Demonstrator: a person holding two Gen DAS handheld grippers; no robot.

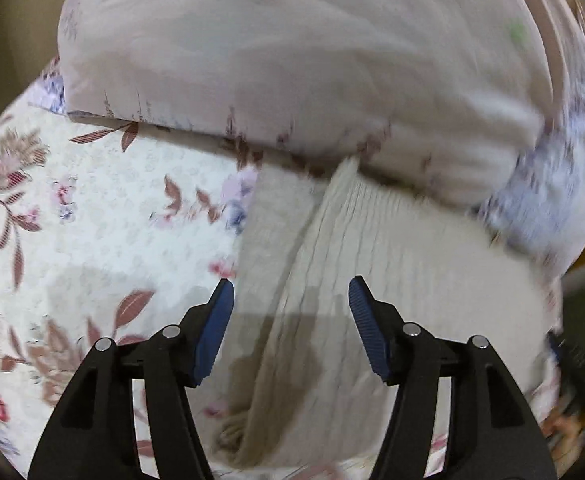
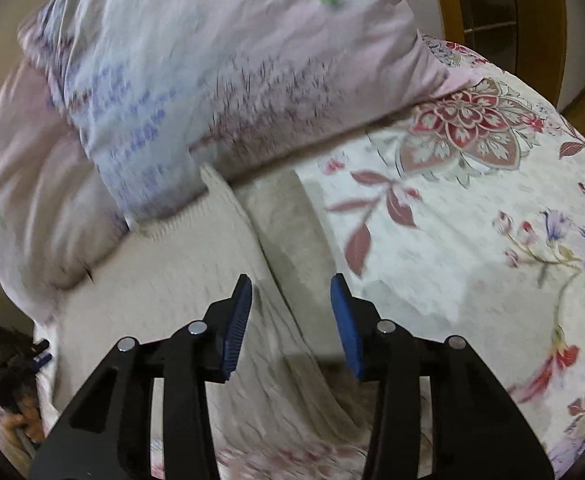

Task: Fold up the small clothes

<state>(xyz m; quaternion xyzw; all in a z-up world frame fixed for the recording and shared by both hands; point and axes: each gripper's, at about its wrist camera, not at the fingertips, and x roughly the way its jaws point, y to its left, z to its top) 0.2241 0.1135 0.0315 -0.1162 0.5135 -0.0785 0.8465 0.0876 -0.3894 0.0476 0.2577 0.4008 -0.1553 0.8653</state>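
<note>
A cream ribbed knit garment [image 1: 356,248] lies on a floral bedsheet [image 1: 92,208]. One sleeve or folded part [image 1: 268,224] runs along its left side in the left wrist view. My left gripper [image 1: 291,292] is open and empty just above the garment. In the right wrist view the same garment [image 2: 180,280] lies lower left, with a folded strip [image 2: 292,224] beside it. My right gripper [image 2: 291,286] is open and empty above that strip's edge. The garment's far end touches the duvet.
A bulky pale pink duvet [image 1: 292,60] is heaped at the far side, also in the right wrist view [image 2: 212,60]. The floral sheet [image 2: 472,220] spreads to the right. A wooden frame [image 2: 492,0] stands beyond the bed.
</note>
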